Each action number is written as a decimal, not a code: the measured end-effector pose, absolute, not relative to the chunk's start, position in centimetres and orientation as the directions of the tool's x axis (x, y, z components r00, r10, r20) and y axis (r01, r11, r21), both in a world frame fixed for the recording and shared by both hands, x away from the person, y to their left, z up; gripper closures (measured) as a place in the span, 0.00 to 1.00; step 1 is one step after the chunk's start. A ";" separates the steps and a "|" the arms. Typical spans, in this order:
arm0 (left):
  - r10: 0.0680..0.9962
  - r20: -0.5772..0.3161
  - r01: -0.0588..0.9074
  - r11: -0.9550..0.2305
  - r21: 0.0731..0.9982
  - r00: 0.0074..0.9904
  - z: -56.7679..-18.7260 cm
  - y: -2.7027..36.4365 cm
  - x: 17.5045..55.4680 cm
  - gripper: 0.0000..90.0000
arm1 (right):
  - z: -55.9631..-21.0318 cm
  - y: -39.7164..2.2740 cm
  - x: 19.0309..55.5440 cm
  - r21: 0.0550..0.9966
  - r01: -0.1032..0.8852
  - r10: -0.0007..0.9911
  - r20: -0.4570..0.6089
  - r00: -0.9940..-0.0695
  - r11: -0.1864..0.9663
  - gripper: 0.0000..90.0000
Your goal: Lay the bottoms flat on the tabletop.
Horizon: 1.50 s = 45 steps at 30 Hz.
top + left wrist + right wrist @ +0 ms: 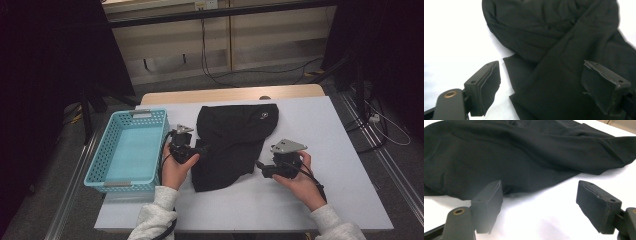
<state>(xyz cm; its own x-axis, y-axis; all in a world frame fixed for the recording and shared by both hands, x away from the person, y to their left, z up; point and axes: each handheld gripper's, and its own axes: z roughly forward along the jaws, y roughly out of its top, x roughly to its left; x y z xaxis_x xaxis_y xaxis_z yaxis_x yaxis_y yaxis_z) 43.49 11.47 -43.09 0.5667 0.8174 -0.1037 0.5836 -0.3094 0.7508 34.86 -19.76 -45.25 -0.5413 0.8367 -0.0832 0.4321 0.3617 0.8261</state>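
Note:
A black garment lies crumpled in the middle of the white table. My left gripper sits at the garment's left edge, held in the person's left hand. In the left gripper view its jaws stand wide apart over a folded edge of the black cloth, with the pads clear of it. My right gripper is at the garment's lower right edge. In the right gripper view it is open over bare table, and the cloth lies just beyond the fingertips.
An empty turquoise plastic basket stands on the table's left side, close to the left hand. White table surface shows to the right of the garment and in front of it. Cables run across the floor behind the table.

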 end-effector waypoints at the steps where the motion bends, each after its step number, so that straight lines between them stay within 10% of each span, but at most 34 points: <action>1: 0.818 -0.105 0.586 -0.309 0.749 0.565 -43.3 11.3 43.6 0.20 | -45.2 -19.8 34.8 0.826 0.431 0.837 -0.085 -0.541 0.362 0.23; 27: 0.787 -0.187 0.664 -0.337 0.668 0.588 -44.8 10.3 43.6 0.93 | -45.3 -21.3 34.1 0.831 0.445 0.846 -0.057 -0.530 0.335 0.26; 45: 0.735 -0.310 0.681 -0.274 0.679 0.604 -42.0 10.2 42.5 0.98 | -45.1 -21.1 34.0 0.838 0.435 0.841 -0.053 -0.539 0.331 0.25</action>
